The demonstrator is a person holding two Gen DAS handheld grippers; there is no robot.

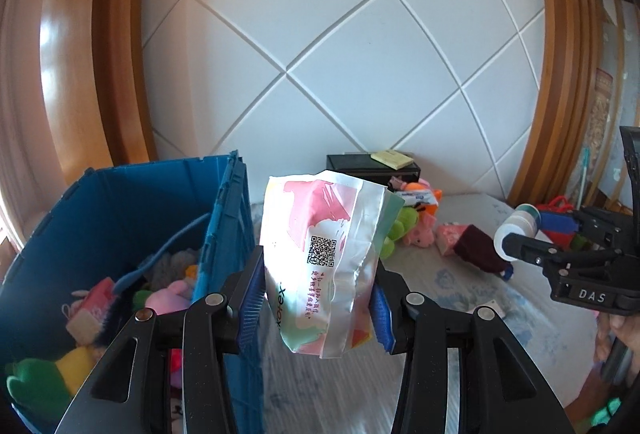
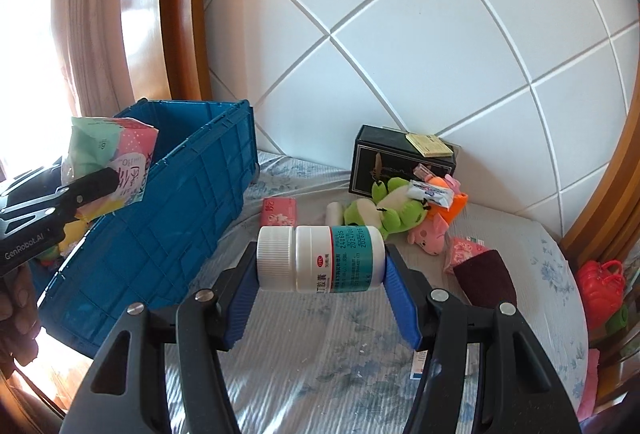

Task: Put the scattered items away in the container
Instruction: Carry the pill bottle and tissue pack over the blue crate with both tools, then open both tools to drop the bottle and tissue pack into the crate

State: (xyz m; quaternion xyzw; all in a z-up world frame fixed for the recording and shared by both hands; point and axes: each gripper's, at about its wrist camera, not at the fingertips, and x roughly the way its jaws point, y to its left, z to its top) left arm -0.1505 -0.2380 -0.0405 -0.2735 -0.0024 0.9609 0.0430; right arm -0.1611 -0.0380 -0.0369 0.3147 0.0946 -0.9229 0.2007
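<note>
Left gripper [image 1: 318, 298] clamped on soft plastic packet, pink, white and mint green with a printed square code [image 1: 324, 258], blue ridged pads pressing both sides, packet raised clear of the bedding and just right of deep blue plastic crate [image 1: 120, 201]. Same packet seen from the right wrist view above the crate's near rim. Inside the crate: heap of soft toys in green, yellow and pink, plus a blue cord draped over them.

Right gripper [image 2: 320, 282] clamped end to end on white plastic pill bottle with ribbed cap and teal label [image 2: 320, 260], bottle lying sideways between the blue pads, lifted off pale floral quilted bed cover [image 2: 320, 366]. Also visible at the right edge of the left wrist view, bottle cap pointing toward the packet.

Scattered on the bed cover, well apart from the crate: green plush frog [image 2: 384, 205] with a small white sachet lying on it, pink plush pig [image 2: 430, 234] beside it, small pink tissue pack [image 2: 280, 211] near the crate's corner, dark maroon cloth piece [image 2: 486, 278] next to a pink wrapped pack, red plastic toy basket [image 2: 602, 282] at the far right edge. Black rectangular box [image 2: 384, 161] against the white padded headboard, yellow note pad on top.
</note>
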